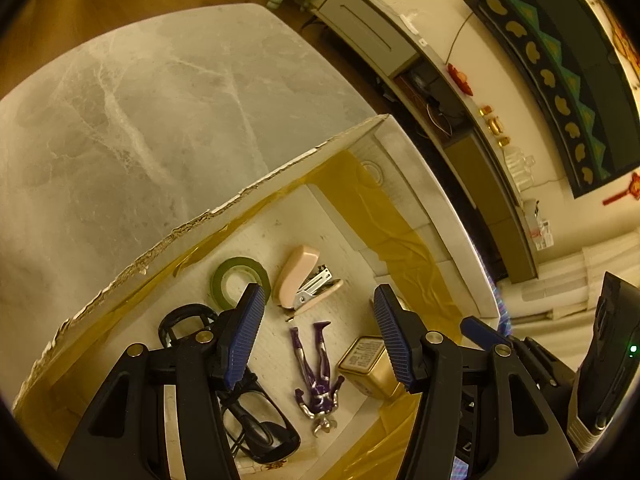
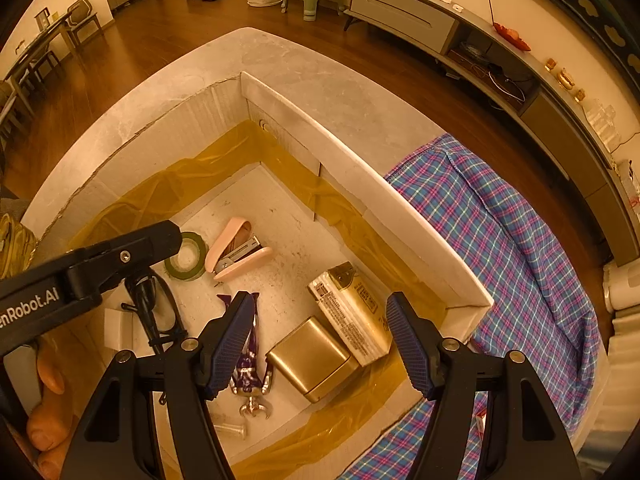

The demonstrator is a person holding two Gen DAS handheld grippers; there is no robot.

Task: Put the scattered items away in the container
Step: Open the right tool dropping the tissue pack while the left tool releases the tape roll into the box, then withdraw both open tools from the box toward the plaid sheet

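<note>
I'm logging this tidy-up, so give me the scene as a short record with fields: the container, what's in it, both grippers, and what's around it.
container: white box, open top, yellow film lining its walls
contents: green tape roll, pink stapler, black glasses, purple figure, gold tin, gold-and-white pack, small clear piece
left gripper: open, empty, above the box
right gripper: open, empty, above the tin
support: marble table
beside box: plaid cloth

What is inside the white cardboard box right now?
Inside the white cardboard box: green tape roll, pink stapler, black glasses, purple figurine, gold tin, gold-and-white carton. The grippers' fingers partly cover the figurine and glasses.
</note>
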